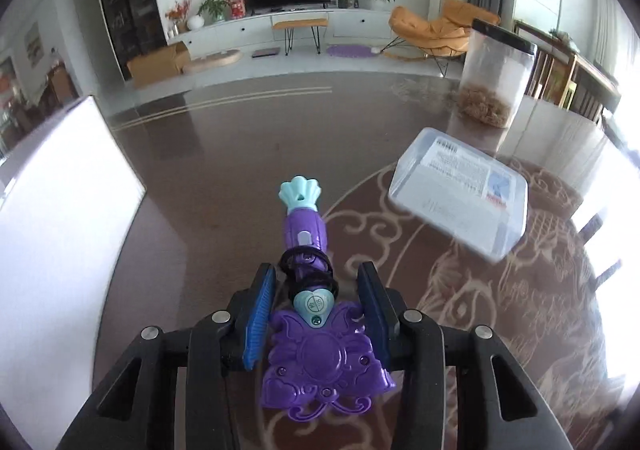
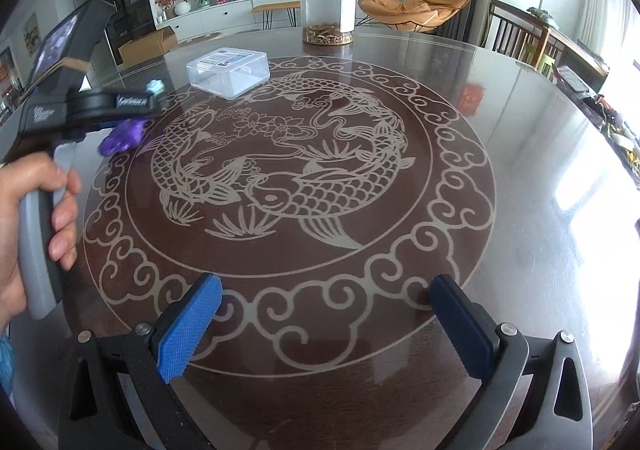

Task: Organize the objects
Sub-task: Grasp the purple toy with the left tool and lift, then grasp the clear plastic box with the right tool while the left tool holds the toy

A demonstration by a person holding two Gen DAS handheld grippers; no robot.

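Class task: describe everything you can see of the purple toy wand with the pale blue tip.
The purple plastic toy wand has a wide ornate head moulded like a butterfly, a pale blue heart badge above it, a ribbed handle wrapped in a black coiled band, and a pale blue shell-shaped tip. It points away from the camera over the brown patterned table. The left hand-held gripper has its blue pads at the head's sides.

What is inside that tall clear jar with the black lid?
The tall clear jar holds a shallow layer of brownish bits at its bottom; above that it looks empty. What they are is too small to tell.
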